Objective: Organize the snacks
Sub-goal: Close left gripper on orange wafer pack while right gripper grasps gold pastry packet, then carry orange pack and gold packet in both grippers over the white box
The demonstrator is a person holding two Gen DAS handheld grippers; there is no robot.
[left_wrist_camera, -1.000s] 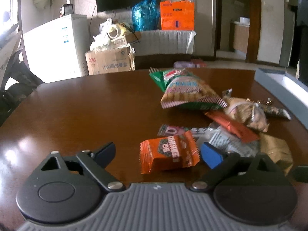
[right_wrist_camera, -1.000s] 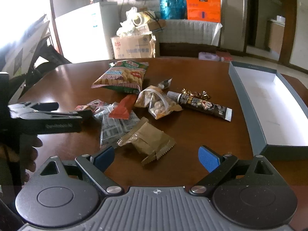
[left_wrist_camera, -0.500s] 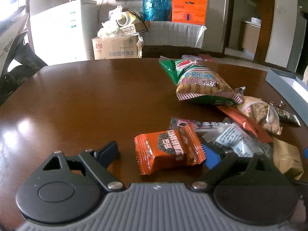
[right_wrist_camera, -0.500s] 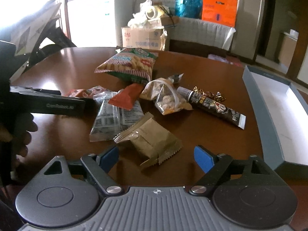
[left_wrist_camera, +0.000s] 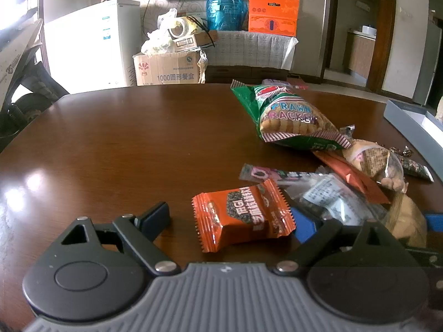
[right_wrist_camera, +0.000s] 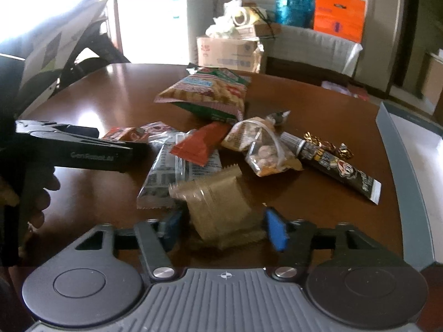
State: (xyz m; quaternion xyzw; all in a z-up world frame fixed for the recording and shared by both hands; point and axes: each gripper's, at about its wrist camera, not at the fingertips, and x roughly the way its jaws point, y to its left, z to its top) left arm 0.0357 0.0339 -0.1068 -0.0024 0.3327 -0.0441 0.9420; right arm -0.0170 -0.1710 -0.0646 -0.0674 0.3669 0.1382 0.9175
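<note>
Right tool (right_wrist_camera: pixel 223 227) in the act of closing, with a tan snack packet (right_wrist_camera: pixel 218 207) between the two blue pads. On the left side a thin gap to the pad; on the right side very near, contact not clear because of blur. Packet flat on the brown bench (right_wrist_camera: pixel 318 210), not lifted.

Left tool (left_wrist_camera: pixel 229 221) released, wide apart, low over the bench. Between its fingers an orange packet with a zigzag edge (left_wrist_camera: pixel 243 218), flat on the wood. Well apart from the left finger, just beside the blue pad of the right finger; touching or not, cannot tell. In the right wrist view, also a dark hand (right_wrist_camera: pixel 41 193) under this tool at the left border.

Just beyond the tan packet, a clear packet with printed text (right_wrist_camera: pixel 166 174), and across it a red-orange packet (right_wrist_camera: pixel 202 144). To the right of these, a clear bag of nuts (right_wrist_camera: pixel 265 149), partly over a long dark packet with a cartoon face (right_wrist_camera: pixel 340 168). Near the far end of that long packet, some gold-wrapped candies (right_wrist_camera: pixel 326 144). Farther back, a green bag of prawn crackers (left_wrist_camera: pixel 290 116), the biggest of the heap.

At the right edge of the bench, an open grey box with white inside (right_wrist_camera: pixel 407 179), well apart from the snacks.

Behind the bench, a cardboard box (left_wrist_camera: pixel 169 69) and a white fridge (left_wrist_camera: pixel 91 47).
</note>
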